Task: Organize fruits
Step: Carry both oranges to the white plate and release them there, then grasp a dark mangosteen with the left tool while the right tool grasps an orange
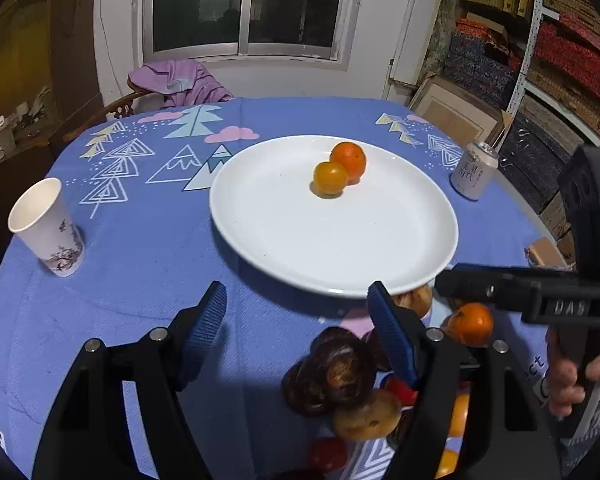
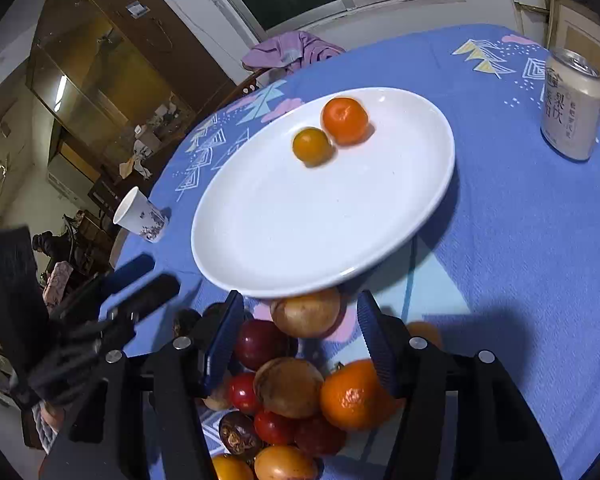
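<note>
A white plate point(image 1: 280, 232) point(image 2: 268, 236) on the blue tablecloth holds an orange mandarin point(image 1: 349, 161) point(image 2: 345, 120) and a smaller yellow-orange fruit point(image 1: 330, 178) point(image 2: 312, 146), touching. A pile of mixed fruit point(image 2: 288, 388) point(image 1: 340, 376) lies in front of the plate: a mandarin point(image 2: 350, 396) point(image 1: 471, 323), dark passion fruits, red and brownish fruits. My left gripper point(image 1: 298, 312) is open and empty above the cloth, left of the pile. My right gripper point(image 2: 298, 332) is open above the pile, holding nothing; it also shows in the left wrist view point(image 1: 500, 288).
A paper cup point(image 1: 46, 228) point(image 2: 140, 218) stands at the table's left. A drink can point(image 1: 474, 170) point(image 2: 572, 106) stands at the right. A chair with purple cloth point(image 1: 176, 82) is behind the table. Stacked boxes point(image 1: 540, 60) fill shelves on the right.
</note>
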### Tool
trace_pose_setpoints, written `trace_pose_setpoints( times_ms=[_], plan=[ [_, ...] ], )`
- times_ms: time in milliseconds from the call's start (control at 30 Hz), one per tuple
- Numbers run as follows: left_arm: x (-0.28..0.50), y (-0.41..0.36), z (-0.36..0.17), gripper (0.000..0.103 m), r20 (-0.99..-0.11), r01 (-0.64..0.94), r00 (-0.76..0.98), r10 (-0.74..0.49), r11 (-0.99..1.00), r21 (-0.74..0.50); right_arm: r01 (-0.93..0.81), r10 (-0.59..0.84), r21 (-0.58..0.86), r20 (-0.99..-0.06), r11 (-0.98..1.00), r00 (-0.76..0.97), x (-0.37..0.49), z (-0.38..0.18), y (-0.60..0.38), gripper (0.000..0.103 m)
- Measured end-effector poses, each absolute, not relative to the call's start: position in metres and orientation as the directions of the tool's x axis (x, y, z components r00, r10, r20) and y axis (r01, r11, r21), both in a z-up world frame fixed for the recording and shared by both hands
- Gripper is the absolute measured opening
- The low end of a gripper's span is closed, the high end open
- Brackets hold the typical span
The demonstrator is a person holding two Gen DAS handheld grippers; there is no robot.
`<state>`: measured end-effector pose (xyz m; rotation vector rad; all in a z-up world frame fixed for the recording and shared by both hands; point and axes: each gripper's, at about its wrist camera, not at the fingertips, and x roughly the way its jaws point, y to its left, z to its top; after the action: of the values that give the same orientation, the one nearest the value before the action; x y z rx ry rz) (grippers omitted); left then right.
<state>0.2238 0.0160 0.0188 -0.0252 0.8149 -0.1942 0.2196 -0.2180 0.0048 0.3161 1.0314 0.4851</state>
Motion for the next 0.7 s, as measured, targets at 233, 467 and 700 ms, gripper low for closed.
trace_pose_setpoints(
  times_ms=[233, 467, 700],
  plan=[
    [0.199, 0.025, 0.01, 0.075, -0.73, 0.172, 0.661, -0.171, 0.982, -0.075, -0.218, 0.487, 0.436, -0.755, 0.873, 0.44, 0.229, 0.008, -0.214, 0.062],
    [0.206, 0.014, 0.004, 0.081, -0.735, 0.187, 0.659, -0.159, 0.981, -0.045, -0.192, 0.463, 0.423, -0.772, 0.886, 0.436, 0.25, 0.0, -0.209, 0.062],
    [0.208, 0.02, 0.003, 0.081, -0.733, 0.174, 0.658, -0.175, 0.982, -0.078, -0.208, 0.464, 0.416, -0.769, 0.885, 0.44, 0.259, -0.006, -0.209, 0.068]
  ],
)
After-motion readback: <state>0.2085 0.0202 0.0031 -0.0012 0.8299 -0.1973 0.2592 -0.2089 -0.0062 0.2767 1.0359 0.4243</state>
